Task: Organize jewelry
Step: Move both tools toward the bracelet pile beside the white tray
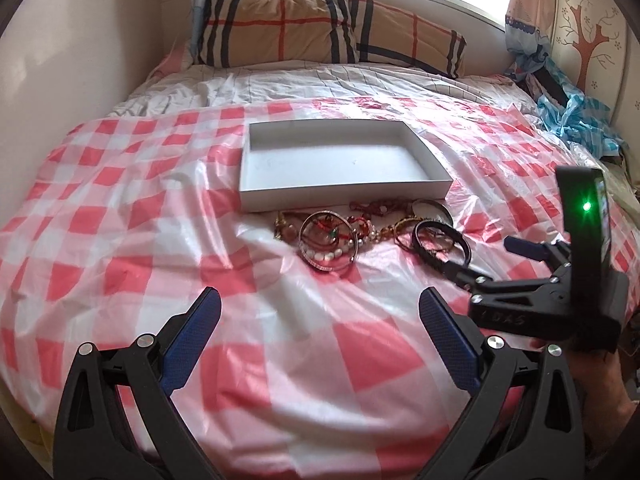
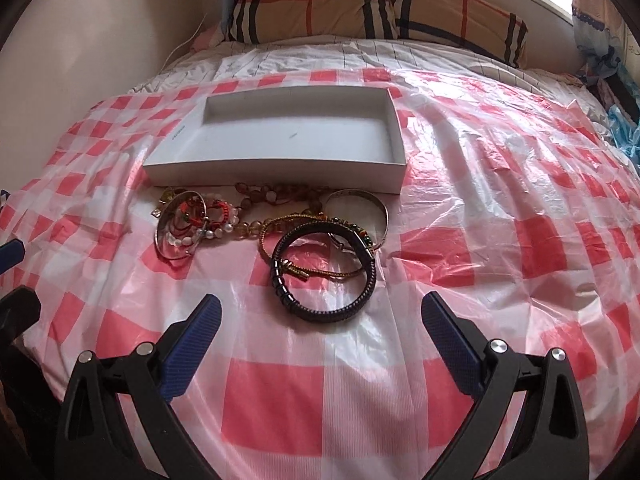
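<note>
A shallow white box lies open and empty on the checked sheet. A heap of jewelry lies just in front of it: a silver bangle with pearl and red beads, a black braided bracelet, a gold cord bracelet, a silver bangle and a brown bead strand. My left gripper is open, empty, short of the heap. My right gripper is open, empty, fingers either side of the black bracelet's near edge; it also shows in the left wrist view.
A red-and-white checked plastic sheet covers the bed. A plaid pillow lies at the head under the window. Blue plastic and cloth pile at the right edge. A wall runs along the left.
</note>
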### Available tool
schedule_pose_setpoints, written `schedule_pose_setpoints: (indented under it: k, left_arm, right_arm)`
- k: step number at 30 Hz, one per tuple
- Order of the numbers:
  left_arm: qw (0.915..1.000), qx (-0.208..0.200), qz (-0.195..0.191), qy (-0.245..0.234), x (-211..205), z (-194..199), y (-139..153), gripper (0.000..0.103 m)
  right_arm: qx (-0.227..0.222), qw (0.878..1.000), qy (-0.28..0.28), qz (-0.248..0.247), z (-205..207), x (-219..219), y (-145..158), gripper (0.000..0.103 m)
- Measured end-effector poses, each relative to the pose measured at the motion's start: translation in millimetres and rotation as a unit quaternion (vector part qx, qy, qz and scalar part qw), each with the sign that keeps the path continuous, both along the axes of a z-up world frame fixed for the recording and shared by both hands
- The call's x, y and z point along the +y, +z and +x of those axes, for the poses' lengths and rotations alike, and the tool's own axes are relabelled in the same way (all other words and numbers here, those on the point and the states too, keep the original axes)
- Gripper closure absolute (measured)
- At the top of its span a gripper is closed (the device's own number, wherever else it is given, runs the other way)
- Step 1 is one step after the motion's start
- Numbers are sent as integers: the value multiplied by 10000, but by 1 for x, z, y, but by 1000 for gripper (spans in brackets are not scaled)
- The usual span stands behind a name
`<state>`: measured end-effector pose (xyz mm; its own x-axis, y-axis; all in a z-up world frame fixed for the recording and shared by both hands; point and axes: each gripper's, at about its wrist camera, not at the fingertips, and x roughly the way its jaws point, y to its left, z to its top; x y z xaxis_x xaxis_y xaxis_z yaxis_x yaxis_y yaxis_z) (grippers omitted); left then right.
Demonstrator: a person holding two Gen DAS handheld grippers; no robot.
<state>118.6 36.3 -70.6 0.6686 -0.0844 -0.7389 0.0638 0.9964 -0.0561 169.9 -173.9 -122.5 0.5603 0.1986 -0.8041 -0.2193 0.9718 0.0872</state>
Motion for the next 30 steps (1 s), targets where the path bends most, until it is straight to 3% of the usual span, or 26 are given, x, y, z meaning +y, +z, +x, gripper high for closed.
schedule_pose_setpoints:
  k: [3, 7, 12, 16, 21, 23, 25, 30]
  left_arm:
    - [9999, 128, -43, -90, -5, 33, -9, 8]
    - [9995, 168, 176, -208, -19, 63, -23, 8]
    - [9987, 388, 329, -78, -25, 90, -48, 8]
    - [9973, 562, 477, -7, -30, 101, -64, 8]
    - [9966, 698, 442, 73, -30, 112, -76, 8]
    - [9970, 696, 312, 86, -25, 113, -78, 14]
    - [9970, 765, 64, 40, -20, 115, -80, 40]
    - [9963, 827, -224, -14, -15, 116, -84, 45]
  right_arm:
    - [152, 9998, 52, -74, 15, 5, -13, 7]
    - [378, 9993, 42, -33, 26, 3, -27, 7]
    - [399, 9992, 68, -5, 29, 3, -30, 8]
    - [371, 9992, 149, -57, 27, 8, -30, 25]
    - [380, 9992, 153, 43, 28, 6, -31, 29]
    - [375, 9992, 160, 58, 28, 6, -31, 32]
    - [365, 9991, 181, 108, 27, 6, -31, 35]
    - [336, 9991, 190, 168, 26, 6, -31, 37]
